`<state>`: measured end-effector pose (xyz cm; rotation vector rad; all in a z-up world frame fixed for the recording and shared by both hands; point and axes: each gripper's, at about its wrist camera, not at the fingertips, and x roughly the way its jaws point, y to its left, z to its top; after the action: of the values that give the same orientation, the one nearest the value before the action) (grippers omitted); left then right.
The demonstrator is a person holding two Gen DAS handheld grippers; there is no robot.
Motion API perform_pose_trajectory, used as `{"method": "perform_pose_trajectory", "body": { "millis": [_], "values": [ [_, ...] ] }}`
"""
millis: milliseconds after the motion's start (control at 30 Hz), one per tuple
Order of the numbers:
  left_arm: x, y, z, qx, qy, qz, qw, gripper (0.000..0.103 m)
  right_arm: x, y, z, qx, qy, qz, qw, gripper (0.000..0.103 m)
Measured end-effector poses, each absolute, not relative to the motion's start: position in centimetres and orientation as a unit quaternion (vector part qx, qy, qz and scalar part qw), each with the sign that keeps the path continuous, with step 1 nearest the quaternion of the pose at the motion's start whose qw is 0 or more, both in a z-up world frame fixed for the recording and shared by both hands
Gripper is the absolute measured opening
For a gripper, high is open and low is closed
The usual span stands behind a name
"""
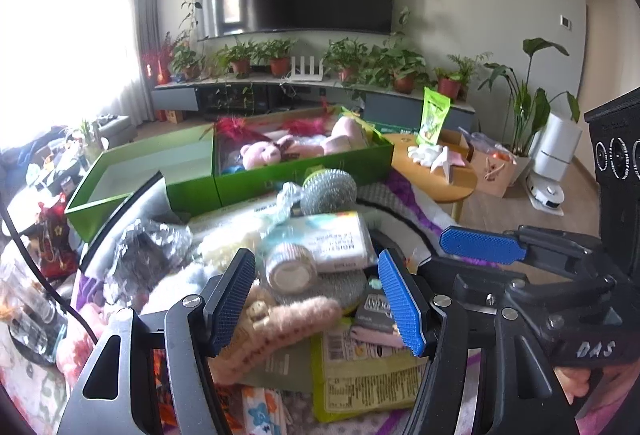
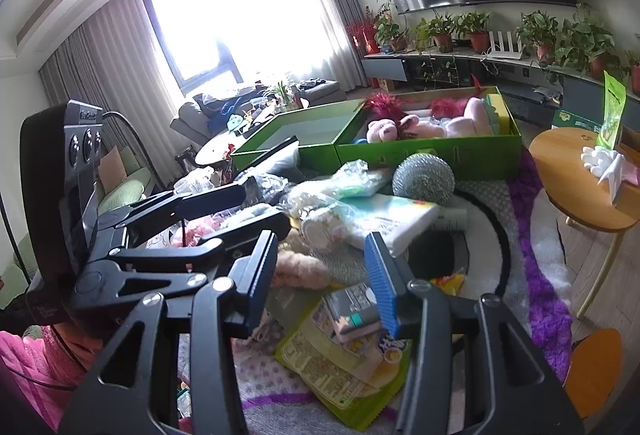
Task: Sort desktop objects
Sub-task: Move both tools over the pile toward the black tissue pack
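Left wrist view puts my left gripper point(image 1: 316, 299) low in the frame, its jaws spread wide and released, gripping nothing. Between the two blue pads, but clear of them as far as I can tell, I see a roll of patterned tape point(image 1: 290, 266) in clear wrap, with a white wipes pack point(image 1: 340, 243) just behind it and a tan plush toy point(image 1: 280, 323) below it. A small dark packet point(image 1: 376, 309) lies beside the right-hand pad; I cannot tell whether it touches. My right gripper point(image 1: 482, 249) enters from the right of the frame, above the heap.

From the right wrist view, my right gripper point(image 2: 324, 275) hangs over the same pile, jaws partly apart and released, with nothing between them. Below them lie the dark packet point(image 2: 352, 309) and a yellow-green snack bag point(image 2: 320, 367). A steel scouring ball point(image 2: 423, 177) sits at the far edge of the pile, in the middle of the frame, against the green box point(image 2: 432, 151). That box holds a pink teddy bear point(image 2: 382, 131); its lid half point(image 2: 280, 131) lies open to the left.
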<state>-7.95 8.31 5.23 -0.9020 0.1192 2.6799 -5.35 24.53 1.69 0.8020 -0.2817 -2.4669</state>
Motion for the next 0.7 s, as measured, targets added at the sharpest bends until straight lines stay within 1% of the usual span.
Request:
{"method": "perform_pose_trajectory", "body": {
  "millis": [167,300,700],
  "values": [
    [-7.5,8.9,3.9,-0.328,0.038,0.933,0.14,0.065,-6.2,26.4,-0.6,0.32,-0.139,-0.902,0.255,0.048],
    [-7.1,9.9,2.8,-0.341,0.028,0.928,0.148,0.065,-6.8,27.0,-2.0,0.334,-0.141,-0.897,0.254,0.048],
    [-6.5,12.6,0.8,-0.373,0.064,0.91,0.168,0.065,-9.4,27.5,-4.4,0.36,-0.158,-0.879,0.27,0.049]
  ]
}}
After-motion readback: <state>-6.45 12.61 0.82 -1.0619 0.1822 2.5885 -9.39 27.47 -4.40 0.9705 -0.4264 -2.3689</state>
